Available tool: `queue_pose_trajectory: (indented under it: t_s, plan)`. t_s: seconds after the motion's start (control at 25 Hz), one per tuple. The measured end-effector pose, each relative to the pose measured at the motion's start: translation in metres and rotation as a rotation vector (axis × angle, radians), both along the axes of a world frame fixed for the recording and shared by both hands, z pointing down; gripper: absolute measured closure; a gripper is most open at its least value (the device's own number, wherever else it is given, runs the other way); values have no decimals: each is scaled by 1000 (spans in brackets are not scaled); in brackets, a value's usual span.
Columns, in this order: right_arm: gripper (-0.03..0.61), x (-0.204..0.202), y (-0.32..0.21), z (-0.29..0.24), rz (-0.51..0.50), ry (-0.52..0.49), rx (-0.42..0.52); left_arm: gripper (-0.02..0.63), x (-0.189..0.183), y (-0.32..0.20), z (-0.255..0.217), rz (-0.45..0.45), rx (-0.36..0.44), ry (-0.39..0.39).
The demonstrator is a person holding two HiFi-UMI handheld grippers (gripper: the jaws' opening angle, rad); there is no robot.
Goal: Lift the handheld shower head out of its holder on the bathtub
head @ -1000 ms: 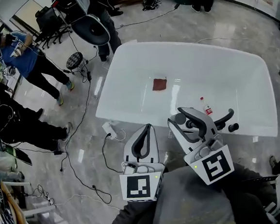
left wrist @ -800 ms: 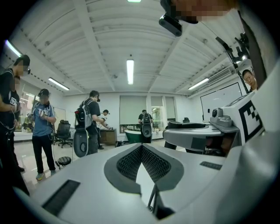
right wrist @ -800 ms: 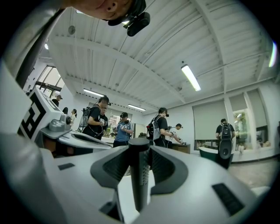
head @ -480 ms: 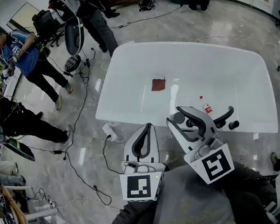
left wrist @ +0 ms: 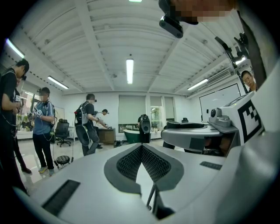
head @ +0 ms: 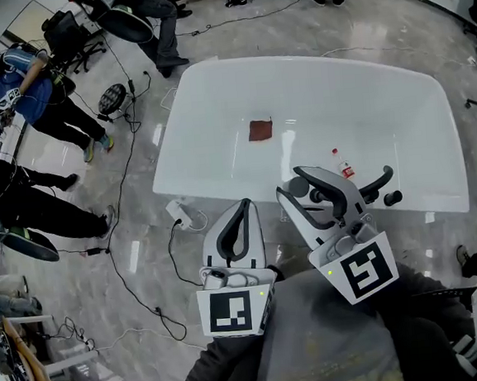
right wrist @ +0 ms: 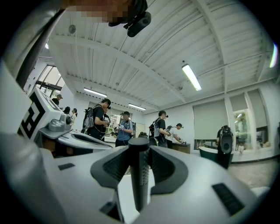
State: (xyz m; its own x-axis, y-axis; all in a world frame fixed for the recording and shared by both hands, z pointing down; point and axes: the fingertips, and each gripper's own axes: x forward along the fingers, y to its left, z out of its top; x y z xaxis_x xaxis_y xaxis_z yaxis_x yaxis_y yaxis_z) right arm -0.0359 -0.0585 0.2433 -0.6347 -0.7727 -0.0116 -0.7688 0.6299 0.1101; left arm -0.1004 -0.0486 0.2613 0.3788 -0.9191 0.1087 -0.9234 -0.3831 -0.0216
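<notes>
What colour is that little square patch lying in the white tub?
The patch is reddish-brown; it shows best in the head view.

Dark handle point(head: 377, 188): at the bathtub's point(head: 176, 141) near rim, its middle is lost inside the right gripper's point(head: 309, 189) clamped jaws.
Bottle point(head: 341, 165): in the bathtub, label too small to read.
Bystander point(head: 16, 209): left of the bathtub, cut by the edge.

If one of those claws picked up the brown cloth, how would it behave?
The cloth lies flat and thin, so it would likely droop limply and weigh little. The white surface under it looks glossy, so a push would probably slide it.
</notes>
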Motion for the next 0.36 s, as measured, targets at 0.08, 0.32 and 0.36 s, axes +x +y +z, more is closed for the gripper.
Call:
queue_pose_trajectory:
  t_s: [0.08,0.32,0.36]
  plan:
    - [434,0,-1,0,2,0,-3,611,1,0,1,7,-14,1]
    - [436,2,-3,-8,-1,3,3,611,1,-3,-7,0,4,2]
    - [434,2,-3,-9,-1,3,6,611,1,-3,-9,-3,11,3]
